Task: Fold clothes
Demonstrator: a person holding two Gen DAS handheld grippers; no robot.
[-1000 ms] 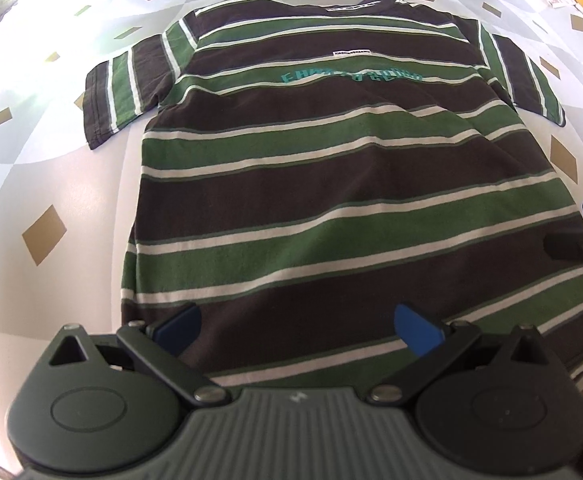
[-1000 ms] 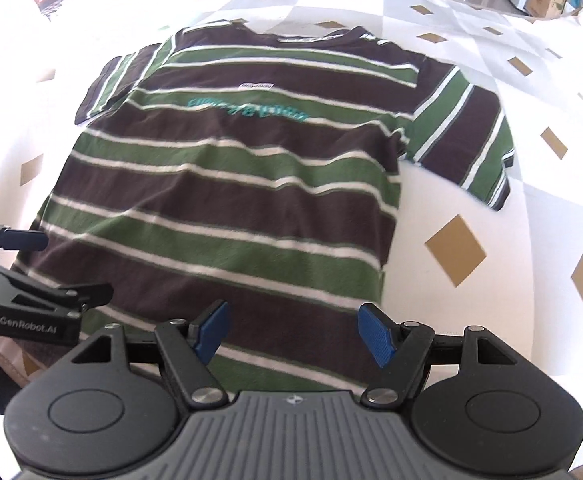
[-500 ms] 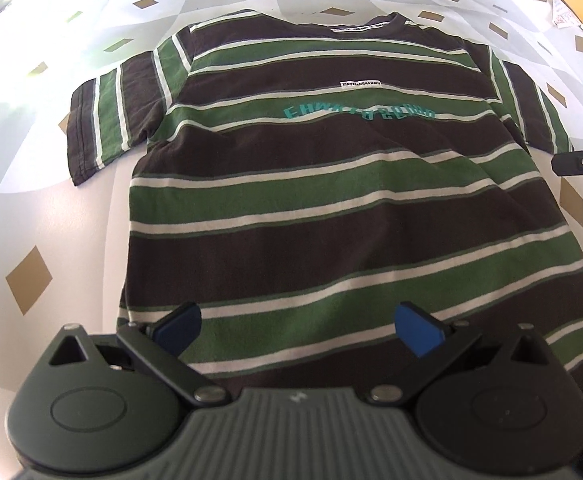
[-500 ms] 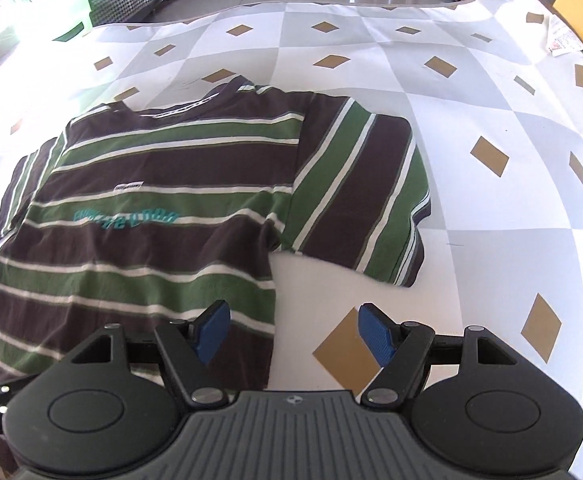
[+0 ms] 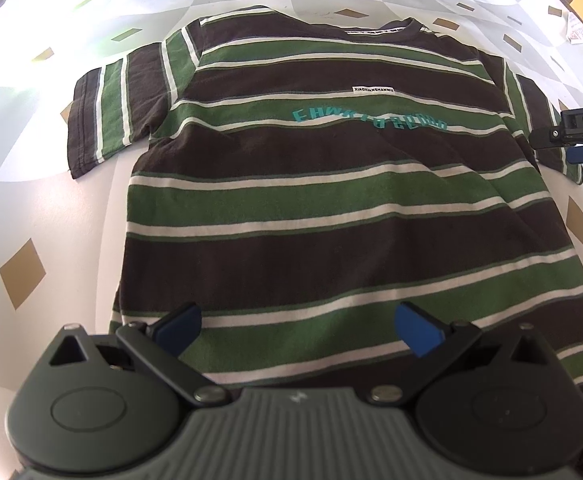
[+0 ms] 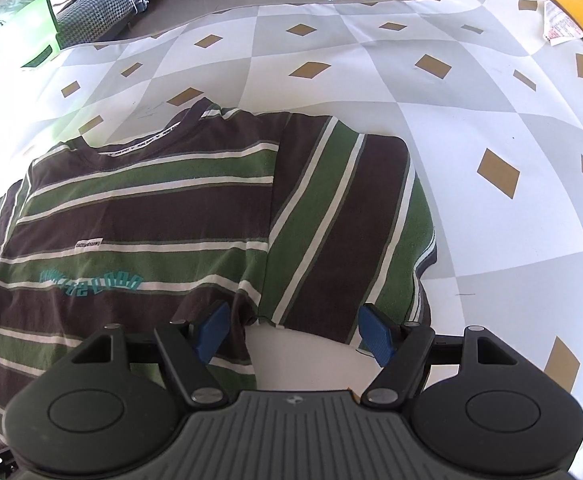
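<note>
Left gripper (image 5: 298, 332) over hem, blue pads wide apart, holding nothing. Right gripper (image 6: 296, 334) above right sleeve's lower edge, pads spread, nothing gripped. Brown-green-white striped cotton T-shirt (image 5: 331, 216) flat, front up, teal lettering, on white-grey checked tablecloth with tan diamonds (image 6: 371, 80). Beyond: yellow chair back (image 6: 579, 0).

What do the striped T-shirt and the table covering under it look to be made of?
T-shirt: soft knit fabric, likely cotton, matte; it lies limp with small wrinkles and a slightly fuzzy surface. Table covering: smooth sheet, perhaps vinyl or coated cloth; printed diamond pattern with a mild sheen, though glare leaves this open.
</note>
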